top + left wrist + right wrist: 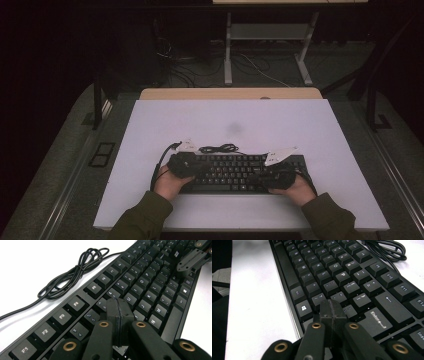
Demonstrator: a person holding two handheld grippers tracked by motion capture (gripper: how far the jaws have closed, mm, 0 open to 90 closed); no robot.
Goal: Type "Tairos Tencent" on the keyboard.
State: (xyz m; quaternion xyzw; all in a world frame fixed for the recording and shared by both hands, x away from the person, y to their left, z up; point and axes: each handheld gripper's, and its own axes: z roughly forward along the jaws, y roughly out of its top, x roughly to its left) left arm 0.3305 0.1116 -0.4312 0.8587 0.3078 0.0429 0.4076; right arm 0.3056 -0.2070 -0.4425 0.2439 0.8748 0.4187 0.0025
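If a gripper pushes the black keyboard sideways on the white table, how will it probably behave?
The keyboard looks long, flat and rigid, so it would likely slide as one piece, not tip or roll. Pushed at one end, it may pivot. Its bundled cable is floppy and would probably drag behind it on the white table.

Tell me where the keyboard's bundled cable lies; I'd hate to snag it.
The coiled cable lies on the white table just behind the keyboard, towards its left half in the high view.
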